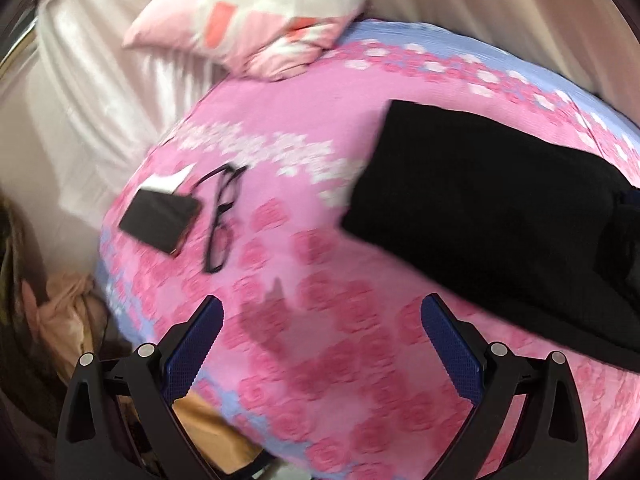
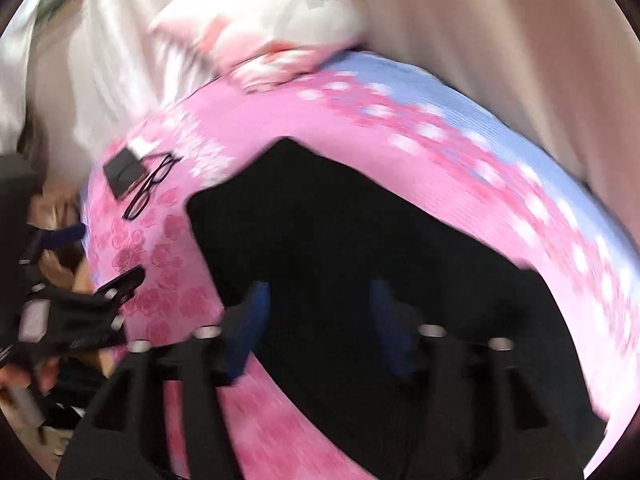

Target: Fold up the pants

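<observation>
I'm looking down on a bed w/ a pink rose-print bedspread, pale blue along its edges. A pink-and-white pillow sits at the far end. Cream curtains hang behind, bright w/ daylight on the left side, plainer beige to the right. Both views blurred; floor at lower left too cluttered to make out.
</observation>
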